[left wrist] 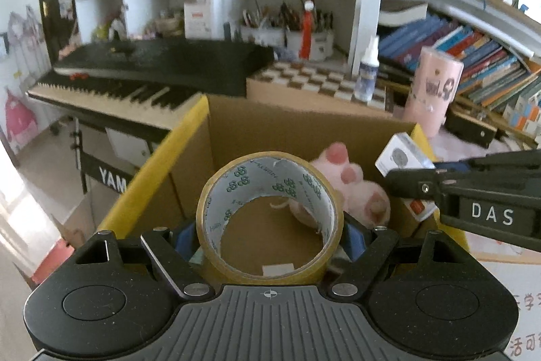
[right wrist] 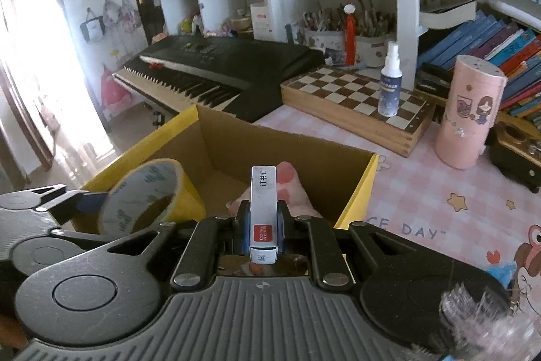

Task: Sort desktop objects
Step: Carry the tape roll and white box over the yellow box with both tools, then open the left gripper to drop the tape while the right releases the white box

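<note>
Left claw (left wrist: 270,235) clamps tape roll (left wrist: 268,215) over the cardboard box (right wrist: 358,188), near edge. Right claw (right wrist: 263,235) grips staple box (right wrist: 263,208) above it; both poised for dropping beside plush toy (left wrist: 358,192).

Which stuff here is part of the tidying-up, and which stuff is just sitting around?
Part of the job:
- tape roll, held by the left gripper
- small staple box, held by the right gripper
- cardboard box, under both
- pink plush toy, already in the box

Just sitting around:
- keyboard
- chessboard
- spray bottle
- pink canister
- books
</note>
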Available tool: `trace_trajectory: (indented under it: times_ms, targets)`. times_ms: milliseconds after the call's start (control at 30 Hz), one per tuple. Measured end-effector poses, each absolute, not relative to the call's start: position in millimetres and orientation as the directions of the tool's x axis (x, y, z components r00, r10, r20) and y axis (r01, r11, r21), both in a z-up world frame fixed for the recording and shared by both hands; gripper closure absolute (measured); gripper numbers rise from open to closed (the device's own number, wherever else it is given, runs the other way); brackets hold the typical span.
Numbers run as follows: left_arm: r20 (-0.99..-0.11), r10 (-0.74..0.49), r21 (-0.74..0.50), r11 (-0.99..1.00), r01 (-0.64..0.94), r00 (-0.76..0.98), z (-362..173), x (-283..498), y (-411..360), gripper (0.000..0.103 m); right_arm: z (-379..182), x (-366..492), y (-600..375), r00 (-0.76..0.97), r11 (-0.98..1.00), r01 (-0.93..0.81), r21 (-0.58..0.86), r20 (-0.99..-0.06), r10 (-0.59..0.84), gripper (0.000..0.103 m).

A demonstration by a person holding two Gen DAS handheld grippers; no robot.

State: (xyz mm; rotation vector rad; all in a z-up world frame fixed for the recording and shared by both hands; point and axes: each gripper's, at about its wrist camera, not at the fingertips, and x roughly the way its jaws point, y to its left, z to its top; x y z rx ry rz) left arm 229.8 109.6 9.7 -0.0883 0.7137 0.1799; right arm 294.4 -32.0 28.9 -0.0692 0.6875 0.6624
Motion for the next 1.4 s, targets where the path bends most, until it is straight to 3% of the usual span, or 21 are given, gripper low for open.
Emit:
trace_trajectory:
  times_ms: [433, 900, 1167, 1300, 1333, 1400]
  targets:
    - [-0.74, 0.099, -0.012, 0.987, -0.159, 0.665, -12, 251, 102, 0.02, 15, 323, -16, 0.473, 0.739, -0.656, 0.156, -0.678, 0.563, 0.089]
    - [-0.772, 0.086, -0.015, 0.988, -0.154, 0.63, -13, 254, 101, 0.017, 6, 324, 1, 0.398, 0.686, -0.715, 0.135, -0.728, 0.558, 0.089]
    - [-0.749, 0.099, -0.001, 0.989, -0.15, 0.656, -9, 250, 98, 0.013, 3, 325, 6, 0.374, 0.675, -0.724, 0.142, -0.742, 0.557, 0.089]
    - [-0.74, 0.101, 0.008, 0.99, -0.142, 0.665, -7, 247, 95, 0.013, 6, 323, 3, 0.379, 0.674, -0.722, 0.155, -0.726, 0.573, 0.086]
    - [-0.737, 0.101, 0.009, 0.99, -0.139, 0.669, -6, 246, 95, 0.013, 7, 323, 3, 0.382, 0.674, -0.721, 0.159, -0.721, 0.578, 0.079]
    - [-0.73, 0.1, 0.011, 0.991, -0.135, 0.676, -4, 244, 94, 0.013, 10, 321, 1, 0.395, 0.678, -0.716, 0.163, -0.707, 0.587, 0.075]
